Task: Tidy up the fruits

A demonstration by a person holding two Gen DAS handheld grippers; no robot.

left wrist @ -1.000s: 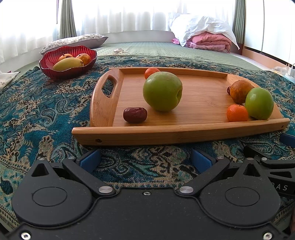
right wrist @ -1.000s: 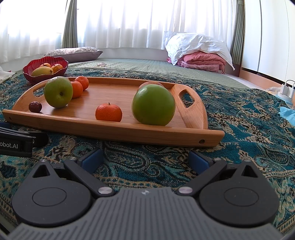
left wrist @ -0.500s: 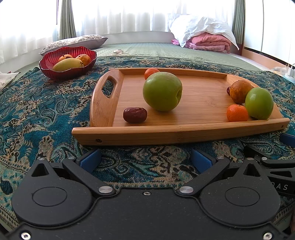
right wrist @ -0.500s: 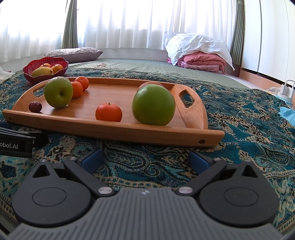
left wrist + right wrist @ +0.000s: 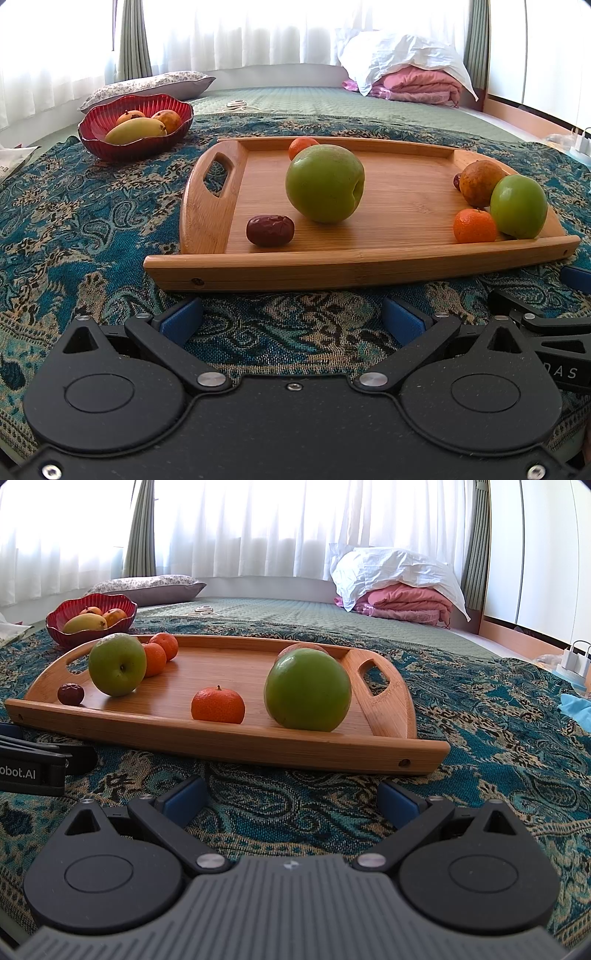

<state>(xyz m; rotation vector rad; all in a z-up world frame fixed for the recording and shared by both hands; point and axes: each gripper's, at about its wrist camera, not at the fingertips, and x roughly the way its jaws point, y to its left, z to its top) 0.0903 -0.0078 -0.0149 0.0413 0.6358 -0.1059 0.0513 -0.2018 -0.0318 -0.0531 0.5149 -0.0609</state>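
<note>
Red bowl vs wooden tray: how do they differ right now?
The red bowl is deep, with a fluted wall; the wooden tray is flat and low-rimmed with cut-out handles. The bowl holds a yellow mango and orange fruits; the tray holds green apples, mandarins and a date. Both rest on the patterned cloth.

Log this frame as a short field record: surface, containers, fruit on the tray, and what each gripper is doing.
surface: patterned teal cloth
tray: wooden tray with handle cut-outs, flat on the cloth
tray fruit: two green apples, red date, small oranges, a brownish fruit
bowl: red bowl beyond the tray, holding yellow and orange fruit
left gripper: open, empty, short of the tray's near edge
right gripper: open, empty, short of the tray's near edge
</note>
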